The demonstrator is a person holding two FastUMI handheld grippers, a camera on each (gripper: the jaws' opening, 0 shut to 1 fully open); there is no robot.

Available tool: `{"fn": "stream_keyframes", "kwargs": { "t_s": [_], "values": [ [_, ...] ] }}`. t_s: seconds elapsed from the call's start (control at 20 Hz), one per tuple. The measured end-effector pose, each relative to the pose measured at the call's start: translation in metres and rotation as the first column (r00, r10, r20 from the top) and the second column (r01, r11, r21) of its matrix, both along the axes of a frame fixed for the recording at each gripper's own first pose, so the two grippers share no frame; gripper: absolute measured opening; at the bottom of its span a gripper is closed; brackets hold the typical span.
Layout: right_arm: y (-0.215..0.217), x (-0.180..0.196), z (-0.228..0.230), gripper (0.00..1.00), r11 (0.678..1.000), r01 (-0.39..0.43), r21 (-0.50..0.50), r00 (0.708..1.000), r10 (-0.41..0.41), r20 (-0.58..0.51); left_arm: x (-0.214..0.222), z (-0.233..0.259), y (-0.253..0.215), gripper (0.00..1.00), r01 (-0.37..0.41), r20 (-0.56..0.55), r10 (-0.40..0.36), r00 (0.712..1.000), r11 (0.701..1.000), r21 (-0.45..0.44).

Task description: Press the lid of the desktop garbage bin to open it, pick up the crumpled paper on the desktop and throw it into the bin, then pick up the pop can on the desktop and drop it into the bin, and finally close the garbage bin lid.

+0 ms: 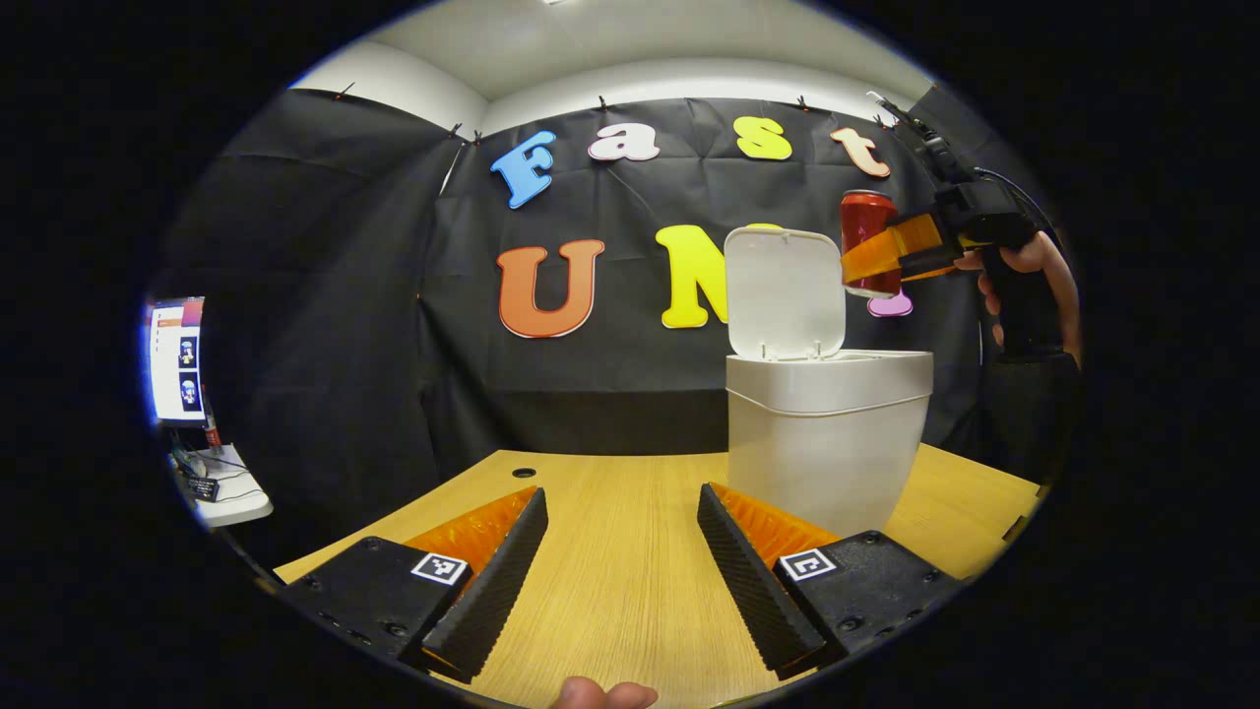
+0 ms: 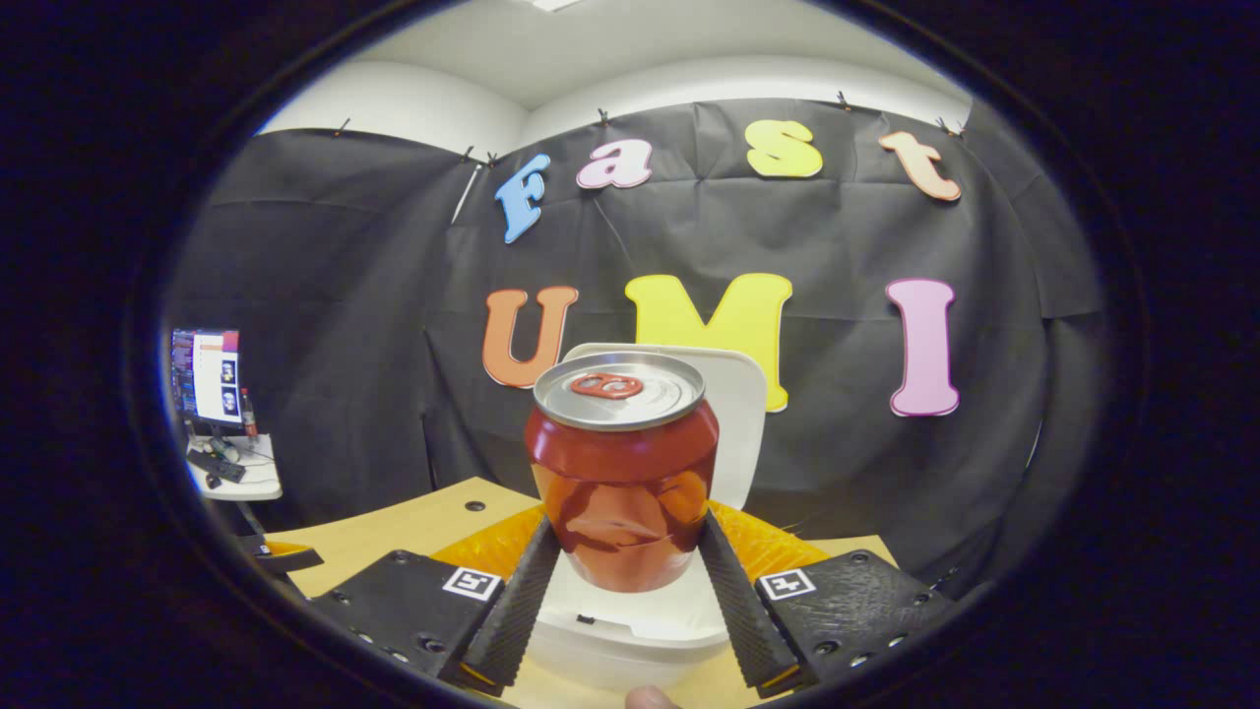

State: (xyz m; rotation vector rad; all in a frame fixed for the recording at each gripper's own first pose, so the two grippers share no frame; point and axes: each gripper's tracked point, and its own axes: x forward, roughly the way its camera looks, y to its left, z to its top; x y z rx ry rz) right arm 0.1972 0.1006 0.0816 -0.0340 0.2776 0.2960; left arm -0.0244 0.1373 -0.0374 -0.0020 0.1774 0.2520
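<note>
Right gripper view, lower centre: the right gripper (image 2: 622, 571) is clamped on the upright pop can (image 2: 622, 473), above the bin (image 2: 630, 630) with its lid (image 2: 738, 394) raised behind. It should release only when the can is over the opening. The left gripper (image 1: 622, 551), fingers apart, hovers over the wooden table (image 1: 630, 492); a monitor (image 1: 177, 359) stands at far left.

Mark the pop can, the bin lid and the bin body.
pop can (image 2: 622, 483), right gripper view, red side wall.
bin lid (image 1: 785, 291), left gripper view, raised inner face.
bin body (image 1: 822, 448), left gripper view, front wall.
</note>
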Motion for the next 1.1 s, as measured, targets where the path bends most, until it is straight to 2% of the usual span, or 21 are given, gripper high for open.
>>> {"fn": "stream_keyframes", "kwargs": {
  "t_s": [0.15, 0.35, 0.55, 0.65, 0.85, 1.1],
  "values": [
    [-0.001, 0.021, -0.023, 0.80, 0.998, 0.044, -0.047, 0.998, -0.046, -0.052, -0.002, 0.002, -0.002, 0.98, 0.010, 0.001, -0.010, 1.000, 1.000, -0.017],
    [-0.006, 0.042, -0.041, 0.81, 0.993, 0.097, -0.062, 0.992, -0.102, -0.081, -0.004, 0.007, -0.014, 0.98, 0.052, 0.017, -0.052, 0.999, 0.998, -0.024],
    [-0.007, 0.053, -0.050, 0.90, 0.991, 0.114, -0.075, 0.987, -0.122, -0.103, -0.004, 0.008, -0.009, 0.98, 0.053, 0.016, -0.053, 0.998, 0.998, -0.032],
    [-0.006, 0.052, -0.038, 0.96, 0.992, 0.119, -0.028, 0.989, -0.121, -0.080, -0.006, 0.011, -0.003, 0.98, 0.039, 0.024, -0.038, 0.999, 0.999, -0.026],
    [-0.010, 0.045, -0.003, 0.93, 0.990, 0.140, 0.005, 0.990, -0.140, 0.000, -0.005, 0.010, 0.001, 0.98, 0.024, 0.030, -0.023, 0.999, 0.999, -0.036],
    [-0.017, 0.040, 0.037, 0.95, 0.991, 0.126, 0.036, 0.991, -0.128, 0.027, -0.003, 0.012, -0.006, 0.99, 0.052, 0.044, -0.050, 0.998, 0.998, -0.047]
  ]
}}
